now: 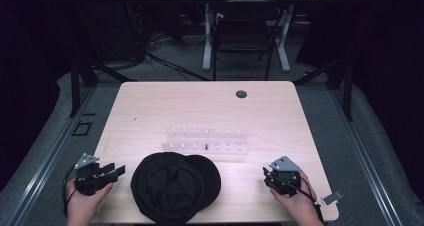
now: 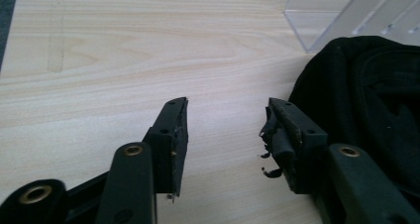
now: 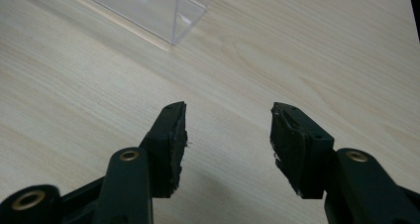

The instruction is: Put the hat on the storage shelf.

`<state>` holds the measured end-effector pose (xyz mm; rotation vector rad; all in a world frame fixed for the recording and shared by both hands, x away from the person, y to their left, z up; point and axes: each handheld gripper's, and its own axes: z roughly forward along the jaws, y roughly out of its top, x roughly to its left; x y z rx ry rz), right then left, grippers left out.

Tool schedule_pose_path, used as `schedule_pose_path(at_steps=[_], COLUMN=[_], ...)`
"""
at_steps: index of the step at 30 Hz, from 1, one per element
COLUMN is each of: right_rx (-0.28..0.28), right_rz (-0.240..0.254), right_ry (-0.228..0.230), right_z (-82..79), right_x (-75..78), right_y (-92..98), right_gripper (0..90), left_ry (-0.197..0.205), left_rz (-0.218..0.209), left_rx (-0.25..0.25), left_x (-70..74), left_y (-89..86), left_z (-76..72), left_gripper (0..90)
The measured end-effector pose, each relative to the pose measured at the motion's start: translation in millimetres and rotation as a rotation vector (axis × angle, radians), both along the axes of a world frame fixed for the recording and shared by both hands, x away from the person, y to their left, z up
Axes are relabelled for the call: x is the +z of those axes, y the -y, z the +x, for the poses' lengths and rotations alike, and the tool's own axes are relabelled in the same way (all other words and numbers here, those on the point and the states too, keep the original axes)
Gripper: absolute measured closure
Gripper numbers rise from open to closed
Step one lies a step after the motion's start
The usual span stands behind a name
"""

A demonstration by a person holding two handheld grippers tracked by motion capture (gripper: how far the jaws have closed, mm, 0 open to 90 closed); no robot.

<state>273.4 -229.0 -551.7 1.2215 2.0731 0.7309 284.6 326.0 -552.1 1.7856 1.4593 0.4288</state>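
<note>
The work looks to be at its very start, with nothing gripped yet: a black cap (image 1: 175,186) lies upside down at the near edge of the table (image 1: 150,106), its hollow facing up and its brim pointing right, and both tools rest on the wood to either side of it. The left gripper (image 1: 116,171) sits at the near left, aimed rightward at the cap, its jaws standing wide apart with only bare table between them. In the left gripper view the cap's dark fabric (image 2: 366,100) bulges just beyond and to the right of the right-hand jaw, near it, though whether cloth and jaw touch cannot be told; the cap lies outside the gap, not inside it. The right gripper (image 1: 270,176) rests at the near right, well apart from the brim, its jaws also spread fully and empty; in the right gripper view they frame plain wood, with the corner of a clear plastic rack (image 3: 158,11) farther off. That rack (image 1: 205,145) stands just behind the cap, toward the middle of the table. Judging from this, the step in hand is the approach, and the next move likely calls for the left gripper to slide right so the cap's rim passes between its jaws before they close, while the right gripper comes in toward the brim.
</note>
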Motion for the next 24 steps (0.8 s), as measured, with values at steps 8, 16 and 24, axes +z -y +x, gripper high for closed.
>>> schedule_pose_path(at_steps=[8,16,24], right_rx=[-0.018,0.003,0.014], right_rz=[0.032,0.028,0.043], right_ry=[-0.063,-0.061,-0.076], right_z=[-0.4,-2.4,-3.6], right_x=[-1.5,2.5,3.4], right_y=[1.7,-2.3,-1.0], right_gripper=[59.7,62.9,63.1], left_ry=[-0.028,-0.054,-0.117], left_rz=[-0.034,-0.020,-0.087], left_rx=[-0.012,-0.027,-0.061], left_x=[0.7,7.4,12.4], left_y=[1.6,12.7,17.4], left_z=[0.3,-1.9,-5.7], left_gripper=[55.6,57.3,58.8])
